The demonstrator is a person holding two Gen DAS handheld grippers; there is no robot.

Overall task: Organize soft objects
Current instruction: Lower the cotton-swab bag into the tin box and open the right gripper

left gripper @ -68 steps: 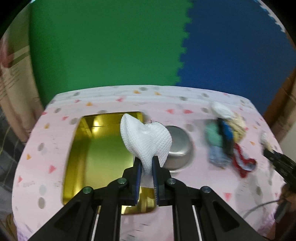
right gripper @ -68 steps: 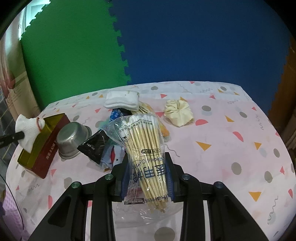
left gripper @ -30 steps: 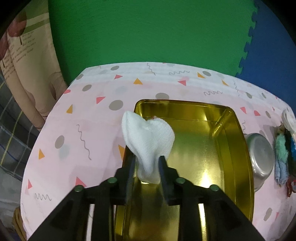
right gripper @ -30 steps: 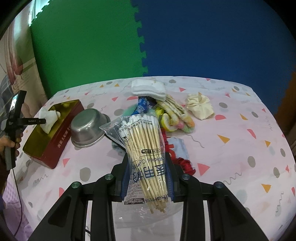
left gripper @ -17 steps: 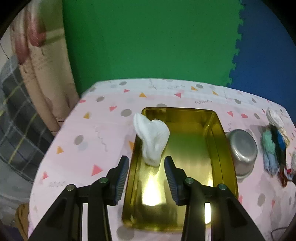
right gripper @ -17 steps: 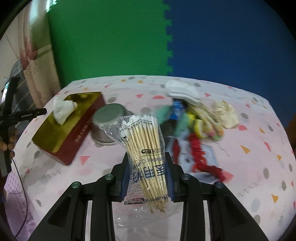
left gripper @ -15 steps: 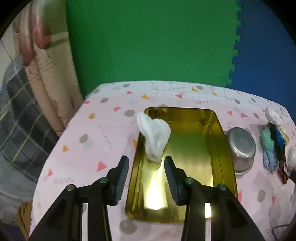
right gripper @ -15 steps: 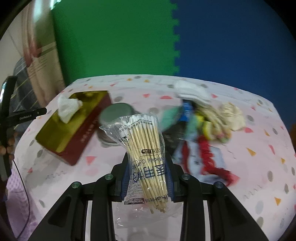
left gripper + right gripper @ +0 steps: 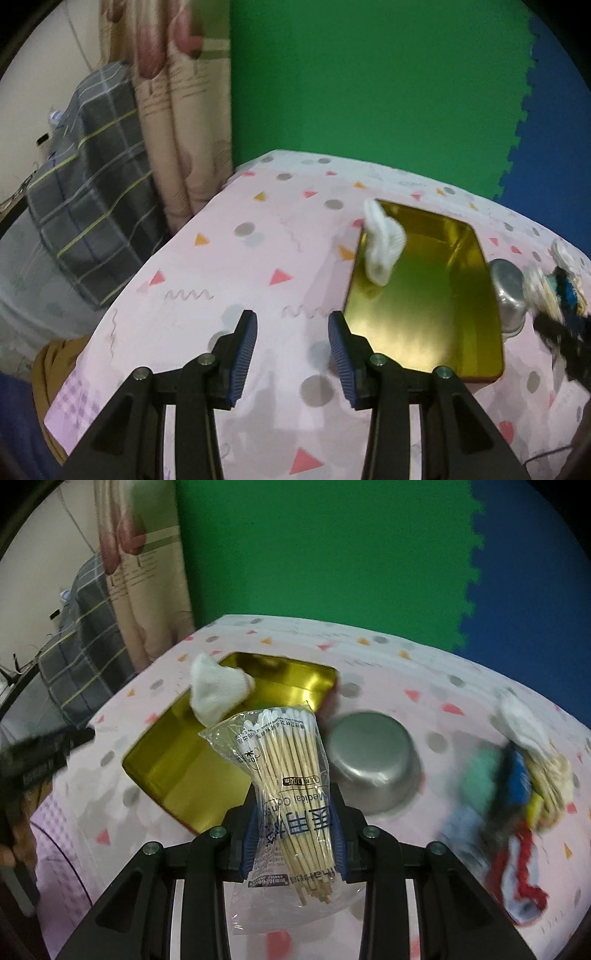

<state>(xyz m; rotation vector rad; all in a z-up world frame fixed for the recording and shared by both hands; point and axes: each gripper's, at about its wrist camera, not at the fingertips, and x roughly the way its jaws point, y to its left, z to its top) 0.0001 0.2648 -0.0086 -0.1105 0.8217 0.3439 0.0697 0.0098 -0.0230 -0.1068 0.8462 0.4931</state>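
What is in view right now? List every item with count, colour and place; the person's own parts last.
Table: one, pink patterned cloth, before green and blue wall mats.
Tin box: one, gold inside, open, left part of table.
White sock: one, draped over the tin's far-left rim.
Metal bowl: one, silver, just right of the tin.
Pile of soft things: one heap, mixed colours, blurred, right of the bowl.
Cotton swab bag: one, clear plastic, wooden sticks, in the right tongs.
Plaid blanket: one, grey, beyond the table's left edge.
Left tongs: open, empty, over bare cloth.
Right tongs: shut on the swab bag.
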